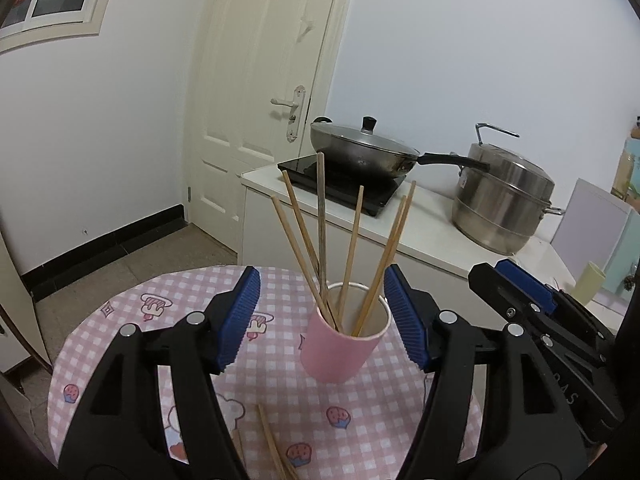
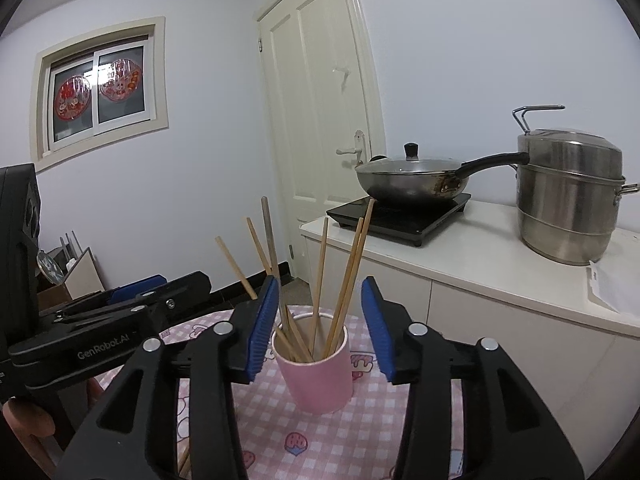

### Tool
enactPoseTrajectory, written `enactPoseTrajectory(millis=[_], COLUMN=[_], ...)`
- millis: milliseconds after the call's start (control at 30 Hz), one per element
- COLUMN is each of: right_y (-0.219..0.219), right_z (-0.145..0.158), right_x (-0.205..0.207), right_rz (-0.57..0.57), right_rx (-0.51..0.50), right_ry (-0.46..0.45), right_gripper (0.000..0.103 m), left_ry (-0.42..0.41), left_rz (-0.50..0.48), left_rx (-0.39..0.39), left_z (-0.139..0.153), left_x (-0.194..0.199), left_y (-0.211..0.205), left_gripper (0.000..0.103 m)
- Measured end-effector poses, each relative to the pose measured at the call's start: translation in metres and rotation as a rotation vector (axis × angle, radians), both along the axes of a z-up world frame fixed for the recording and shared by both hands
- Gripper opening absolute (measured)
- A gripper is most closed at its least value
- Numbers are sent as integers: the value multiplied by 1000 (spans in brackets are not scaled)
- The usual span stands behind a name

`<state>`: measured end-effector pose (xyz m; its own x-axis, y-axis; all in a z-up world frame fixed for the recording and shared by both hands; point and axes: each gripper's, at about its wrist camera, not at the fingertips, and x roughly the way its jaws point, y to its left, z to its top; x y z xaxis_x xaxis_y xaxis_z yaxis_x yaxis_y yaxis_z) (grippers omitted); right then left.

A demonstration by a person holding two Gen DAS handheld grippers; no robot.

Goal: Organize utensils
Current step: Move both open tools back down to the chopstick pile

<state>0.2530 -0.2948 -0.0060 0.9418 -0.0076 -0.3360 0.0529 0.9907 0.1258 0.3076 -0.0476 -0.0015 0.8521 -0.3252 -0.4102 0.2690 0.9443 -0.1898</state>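
white walls [image 2: 180, 208], cream door [image 2: 320, 100] (shut), window [image 2: 98, 88]

Black plastic left gripper [image 1: 322, 312] and right gripper [image 2: 320, 330], ribbed blue pads, silver screws, white "GenRobot.AI" lettering

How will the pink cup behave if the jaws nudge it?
The pink cup looks like light paper, tall and narrow, so it probably tips easily. The chopsticks lean outward well above its rim, likely adding top weight. Its thin wall may crush under squeezing.
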Motion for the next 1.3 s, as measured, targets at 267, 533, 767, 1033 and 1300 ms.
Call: enactPoseTrajectory(millis=[267, 533, 767, 1033, 1300], right_y=[7, 26, 48, 66, 70], right_z=[-3, -17, -39, -68, -101], right_x=[-27, -48, -52, -38, -20], right_rz=[-3, 15, 55, 123, 165], right_rx=[3, -1, -5, 24, 74], right_ry=[21, 68, 141, 261, 418], right_gripper=[44, 44, 45, 45, 45], left_ry=[21, 74, 137, 311, 450], left_rz=[-22, -47, -62, -73, -54], left_rx=[18, 22, 33, 17, 43], left_z=[-10, -30, -51, -86, -123], left_x=[-33, -58, -69, -55, -41], left_y=[6, 13, 28, 56, 66], left_gripper=[64, 64, 65, 66, 66])
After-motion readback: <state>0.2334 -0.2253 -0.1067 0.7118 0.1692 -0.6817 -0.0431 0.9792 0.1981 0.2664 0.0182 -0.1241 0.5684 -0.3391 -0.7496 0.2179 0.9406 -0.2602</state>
